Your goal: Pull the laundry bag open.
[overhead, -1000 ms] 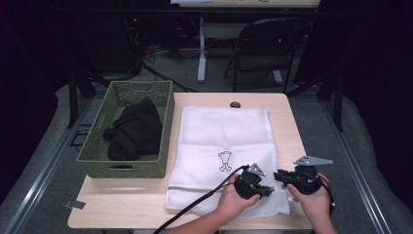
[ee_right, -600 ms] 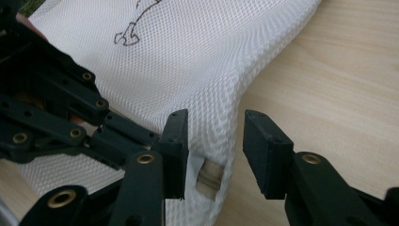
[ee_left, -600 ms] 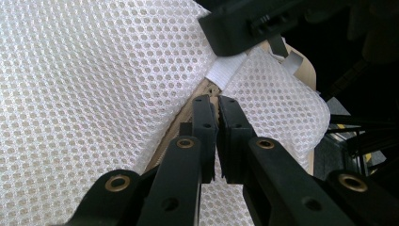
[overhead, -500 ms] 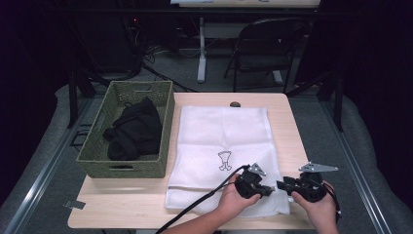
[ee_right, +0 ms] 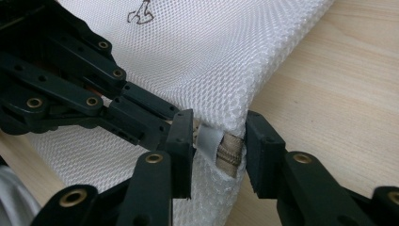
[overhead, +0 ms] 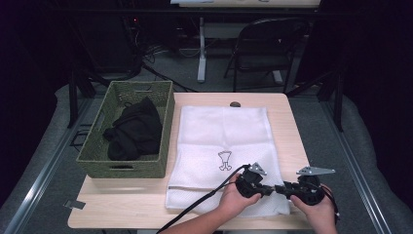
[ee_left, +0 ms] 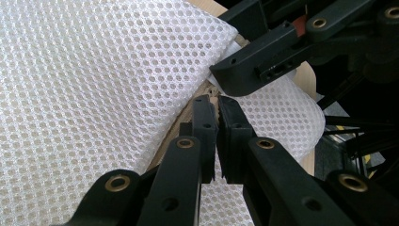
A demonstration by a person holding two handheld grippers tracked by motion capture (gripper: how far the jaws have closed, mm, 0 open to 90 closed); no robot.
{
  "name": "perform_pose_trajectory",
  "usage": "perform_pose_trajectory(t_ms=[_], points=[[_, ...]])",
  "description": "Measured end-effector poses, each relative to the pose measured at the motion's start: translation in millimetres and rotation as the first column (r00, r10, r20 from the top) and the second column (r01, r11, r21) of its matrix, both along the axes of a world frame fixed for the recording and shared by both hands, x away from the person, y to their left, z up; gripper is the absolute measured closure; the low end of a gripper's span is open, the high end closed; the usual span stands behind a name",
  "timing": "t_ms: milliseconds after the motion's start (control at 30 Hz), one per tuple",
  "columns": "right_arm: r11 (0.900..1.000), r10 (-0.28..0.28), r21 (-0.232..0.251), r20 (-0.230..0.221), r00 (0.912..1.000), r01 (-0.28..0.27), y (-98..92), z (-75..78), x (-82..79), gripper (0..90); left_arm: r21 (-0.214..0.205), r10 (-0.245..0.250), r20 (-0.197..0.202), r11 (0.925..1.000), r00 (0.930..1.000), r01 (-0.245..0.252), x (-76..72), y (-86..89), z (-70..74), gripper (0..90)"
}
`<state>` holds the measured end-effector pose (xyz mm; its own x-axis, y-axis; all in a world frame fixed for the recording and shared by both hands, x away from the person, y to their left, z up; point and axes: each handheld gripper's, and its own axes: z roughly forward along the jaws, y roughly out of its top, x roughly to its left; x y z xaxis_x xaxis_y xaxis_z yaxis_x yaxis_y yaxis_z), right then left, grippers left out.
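Observation:
A white mesh laundry bag [overhead: 224, 131] lies flat on the table, and its near right corner is between my two grippers. My left gripper [overhead: 272, 189] points right and is shut on the bag's edge [ee_left: 94, 70] beside the zipper; its jaws [ee_left: 216, 106] meet on the fabric. My right gripper [overhead: 282, 188] faces it from the right. Its jaws [ee_right: 219, 136] have just been closing and now press on the beige zipper end [ee_right: 230, 153] and white tab. In the left gripper view one jaw of the right gripper [ee_left: 244, 70] lies over the corner.
A green woven basket [overhead: 165, 122] with black clothing [overhead: 134, 129] stands left of the bag. A small dark disc [overhead: 235, 104] sits at the table's far edge. Bare wood [overhead: 290, 126] runs right of the bag. A folding chair [overhead: 265, 44] stands beyond the table.
My right gripper has slid a little toward the table's near edge and closer to the left gripper's tips. The left gripper and the bag have stayed put.

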<state>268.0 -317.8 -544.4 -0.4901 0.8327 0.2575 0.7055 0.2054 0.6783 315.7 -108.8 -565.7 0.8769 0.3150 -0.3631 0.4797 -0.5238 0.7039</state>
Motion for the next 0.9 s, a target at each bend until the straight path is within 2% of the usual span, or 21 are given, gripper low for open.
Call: perform_pose_trajectory(t_ms=[300,367,500,900], points=[[0.9996,0.027,0.002,0.003,0.9996,-0.027,2.0,3.5,-1.0,80.3,-0.008,0.001,0.004,1.0000,1.0000,-0.001,-1.0,-0.1,-0.4,87.2],[0.9996,0.029,0.000,0.014,0.9995,-0.029,2.9,4.0,-1.2,81.1,-0.008,0.001,0.008,1.0000,1.0000,-0.001,-1.2,0.2,0.1,87.1],[0.9994,0.031,-0.013,0.016,0.9994,-0.031,4.1,6.2,-1.6,82.0,-0.021,0.007,-0.014,0.9997,0.9999,-0.007,-0.6,1.1,0.3,87.1],[0.9993,0.028,-0.023,0.018,0.9994,-0.028,3.9,6.4,-1.6,82.5,-0.022,0.016,-0.016,0.9996,0.9997,-0.017,-0.5,1.7,-0.1,87.2]])
